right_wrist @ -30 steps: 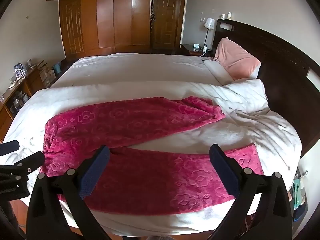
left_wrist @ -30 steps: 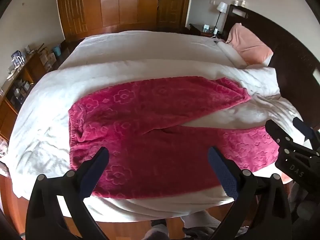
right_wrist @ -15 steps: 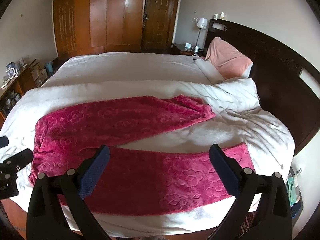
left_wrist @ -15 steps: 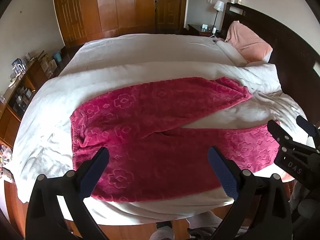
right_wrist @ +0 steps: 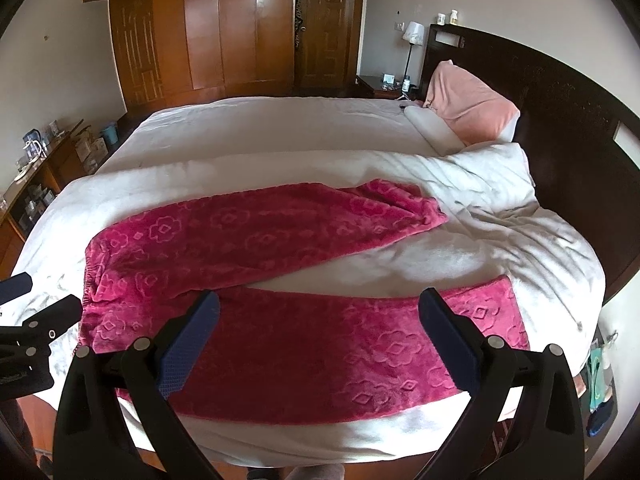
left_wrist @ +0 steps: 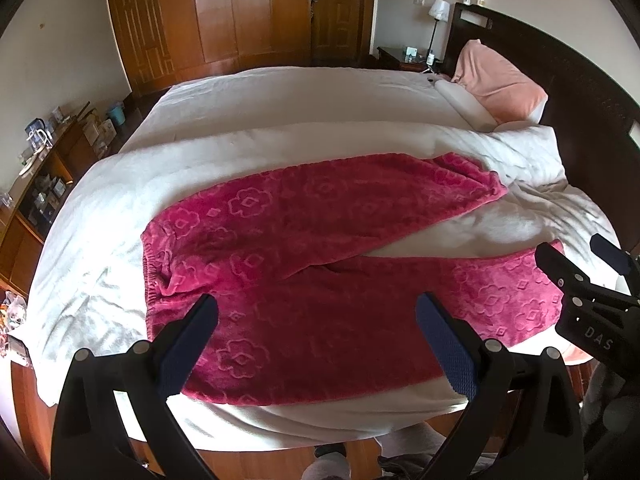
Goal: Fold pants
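1. One pair of pants (left_wrist: 304, 280), pink fleece, is spread flat on the near side of the bed (left_wrist: 280, 112), legs splayed toward the headboard.
2. Both my tools are gaping wide, holding nothing: left tool (left_wrist: 316, 332) hangs over the seat, right tool (right_wrist: 320, 328) over the near leg.
3. I reckon it's soft, floppy, light and grippy, not slippery. I'd pinch the waistband and a cuff.
4. Count: two legs, one pink pillow (right_wrist: 468, 108), one lamp (right_wrist: 414, 34).
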The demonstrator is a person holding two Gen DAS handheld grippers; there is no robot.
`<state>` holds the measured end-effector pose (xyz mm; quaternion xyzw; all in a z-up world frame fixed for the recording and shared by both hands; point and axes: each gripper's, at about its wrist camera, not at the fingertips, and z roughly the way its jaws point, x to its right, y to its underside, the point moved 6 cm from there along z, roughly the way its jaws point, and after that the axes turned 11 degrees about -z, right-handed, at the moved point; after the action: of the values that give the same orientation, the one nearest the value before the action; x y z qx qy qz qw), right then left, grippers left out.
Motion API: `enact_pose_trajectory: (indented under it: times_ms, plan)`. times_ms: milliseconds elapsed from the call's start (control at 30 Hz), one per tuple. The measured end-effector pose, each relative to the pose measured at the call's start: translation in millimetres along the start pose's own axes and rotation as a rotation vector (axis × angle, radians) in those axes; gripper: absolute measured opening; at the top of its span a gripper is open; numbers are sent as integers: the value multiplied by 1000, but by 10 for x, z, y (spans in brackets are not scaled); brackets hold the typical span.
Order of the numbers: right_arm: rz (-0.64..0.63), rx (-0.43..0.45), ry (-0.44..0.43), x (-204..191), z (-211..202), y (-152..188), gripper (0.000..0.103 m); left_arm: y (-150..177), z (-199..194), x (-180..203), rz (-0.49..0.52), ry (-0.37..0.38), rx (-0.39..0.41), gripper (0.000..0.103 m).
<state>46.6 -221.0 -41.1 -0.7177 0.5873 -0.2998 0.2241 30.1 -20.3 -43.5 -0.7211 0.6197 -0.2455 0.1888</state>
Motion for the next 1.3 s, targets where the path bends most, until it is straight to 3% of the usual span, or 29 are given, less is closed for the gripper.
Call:
enact_pose_trajectory:
  times_ms: [500, 700, 1300]
  plan:
    - [19, 7, -3, 43, 3, -30, 100, -32, 11, -10, 4, -5, 5, 98]
    - [0, 70, 69, 91, -50, -64, 100, -39, 33, -3, 6, -15, 3, 98]
    - [38, 22, 29, 187, 80, -57, 100, -59, 69, 58, 17, -12, -2, 98]
